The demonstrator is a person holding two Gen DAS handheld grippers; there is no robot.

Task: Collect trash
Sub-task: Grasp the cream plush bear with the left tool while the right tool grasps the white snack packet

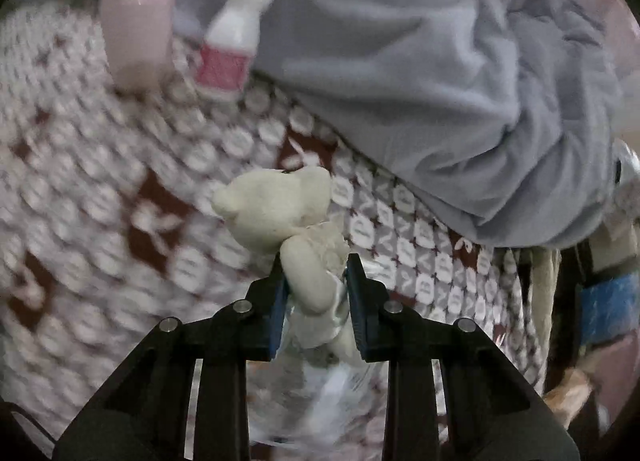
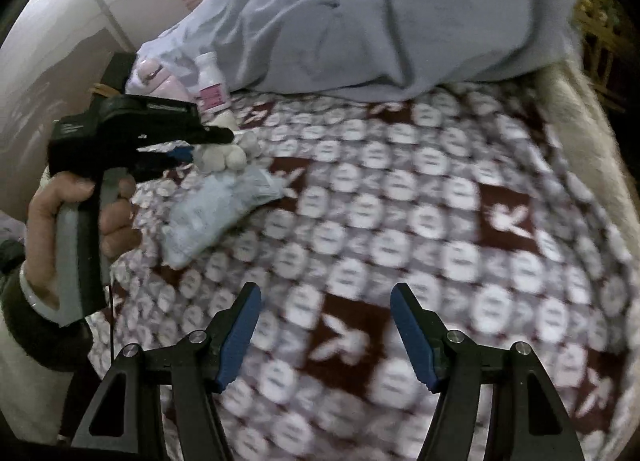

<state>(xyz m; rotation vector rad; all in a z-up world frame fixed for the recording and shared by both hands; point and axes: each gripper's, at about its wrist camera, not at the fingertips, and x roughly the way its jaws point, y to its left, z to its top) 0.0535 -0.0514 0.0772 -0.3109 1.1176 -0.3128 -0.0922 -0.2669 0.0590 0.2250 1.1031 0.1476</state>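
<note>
The left hand-held gripper (image 1: pixel 316 281) is clenched on a cream teddy bear (image 1: pixel 280 205), its blue pads pressing the bear's arm and body from both sides, with the head sticking out past the fingertips. A crinkled clear plastic bag (image 2: pixel 216 213) hangs just under the bear and trails down onto the bed, whose blanket (image 2: pixel 400 221) is maroon with white bunny emblems. In the right wrist view the same left hand-held gripper shows from the side at the left, with the person's left hand (image 2: pixel 80 213) wrapped round its grey grip. The right hand-held gripper (image 2: pixel 326 325) is released, its jaws standing wide apart above the blanket with nothing between them. Farther up the bed a small white bottle with a pink label (image 1: pixel 230 41) stands beside a pale pink bottle (image 1: pixel 136 25), both at the edge of a rumpled grey-blue duvet (image 1: pixel 420 61); both are blurred
</note>
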